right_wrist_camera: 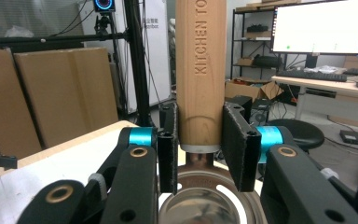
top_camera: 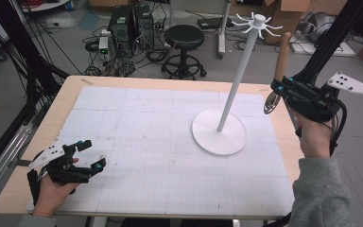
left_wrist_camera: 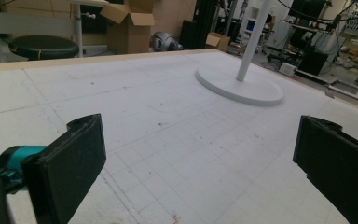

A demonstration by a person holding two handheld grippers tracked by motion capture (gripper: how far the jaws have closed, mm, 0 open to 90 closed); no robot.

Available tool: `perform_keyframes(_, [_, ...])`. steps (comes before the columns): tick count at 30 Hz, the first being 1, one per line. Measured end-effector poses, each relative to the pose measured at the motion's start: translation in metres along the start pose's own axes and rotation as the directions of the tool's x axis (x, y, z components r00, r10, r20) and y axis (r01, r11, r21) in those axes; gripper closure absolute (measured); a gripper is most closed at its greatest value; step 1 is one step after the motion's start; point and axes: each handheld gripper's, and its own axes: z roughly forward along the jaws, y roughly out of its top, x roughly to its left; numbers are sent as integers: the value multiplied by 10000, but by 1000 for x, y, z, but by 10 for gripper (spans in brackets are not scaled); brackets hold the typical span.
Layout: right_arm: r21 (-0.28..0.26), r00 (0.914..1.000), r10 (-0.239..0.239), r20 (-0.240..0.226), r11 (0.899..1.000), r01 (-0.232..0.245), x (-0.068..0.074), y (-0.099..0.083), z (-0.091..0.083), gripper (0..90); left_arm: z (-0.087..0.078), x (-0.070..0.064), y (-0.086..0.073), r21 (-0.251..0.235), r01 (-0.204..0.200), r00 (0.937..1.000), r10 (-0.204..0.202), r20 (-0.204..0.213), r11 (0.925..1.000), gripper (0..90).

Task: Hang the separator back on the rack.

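A wooden-handled ladle (top_camera: 280, 66) is clamped upright in the right gripper (top_camera: 278, 92), raised beside the white hook stand (top_camera: 227, 109); hanging appears undone. The left gripper (top_camera: 90, 153) is rested spread, holding nothing.

Wooden table (top_camera: 71, 92), light top. White gridded mat (top_camera: 137, 142) covers most of it, wood margin showing along the edges. White round-base stand (top_camera: 219, 131) sits on the mat toward 2 o'clock from centre, pole tilted, hooks at the top.

Lab, computer towers (top_camera: 131, 28), floor cables (top_camera: 156, 54), cardboard boxes (left_wrist_camera: 129, 25)
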Motion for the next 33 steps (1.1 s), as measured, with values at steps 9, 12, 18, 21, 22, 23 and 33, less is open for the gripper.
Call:
perform_keyframes(9, [30,10000,15,-49,10000,-14,1,1,4,691,-2,0,0,-22,3,10000,-3,-32,10000,29])
perform_keyframes(12, [-20,10000,13,-20,10000,-13,1,1,5,691,-2,1,0,11,13,10000,-13,4,10000,29])
perform_keyframes(18, [32,10000,27,6,10000,-27,0,1,7,691,-2,1,0,-5,49,10000,-49,3,10000,29])
perform_keyframes(21, [44,10000,63,-69,10000,-63,0,0,9,691,-3,1,0,16,82,10000,-82,32,10000,29])
perform_keyframes(22, [28,9999,102,-125,9999,-102,0,0,9,691,-3,1,-1,34,81,10000,-81,42,10000,29])
perform_keyframes(23, [28,9999,75,-97,10000,-75,0,0,10,691,-3,1,-1,44,66,10000,-66,32,10000,29])
perform_keyframes(33, [49,9998,125,-137,9999,-124,-1,0,14,691,-3,1,-1,75,96,9999,-96,36,9999,29])
